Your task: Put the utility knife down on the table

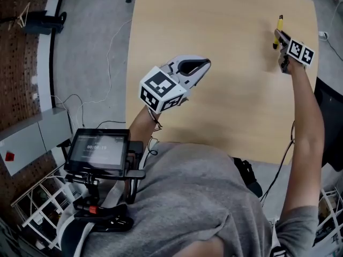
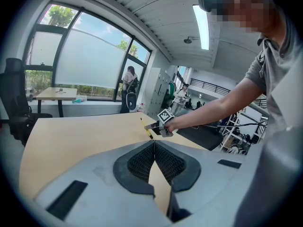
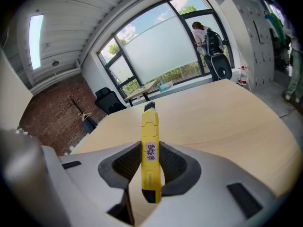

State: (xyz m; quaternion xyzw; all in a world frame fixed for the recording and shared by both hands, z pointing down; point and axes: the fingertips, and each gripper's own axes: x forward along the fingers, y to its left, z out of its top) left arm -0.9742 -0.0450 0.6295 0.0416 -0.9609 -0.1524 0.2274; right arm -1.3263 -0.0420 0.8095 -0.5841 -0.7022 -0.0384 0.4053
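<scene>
Left gripper point(image 1: 199, 67) near body, over table point(image 1: 230, 116) centre, jaws pressed together on nothing. Right gripper point(image 1: 278, 38) far out at 2 o'clock, pinching utility knife point(image 3: 150, 141) mid-body. Best lowered level, laid flat, jaws then spread. Whether knife tip touched wood was unclear.

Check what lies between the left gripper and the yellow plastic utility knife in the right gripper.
Nothing: only bare light wooden table separates left gripper from yellow plastic utility knife, as the head view shows.
</scene>
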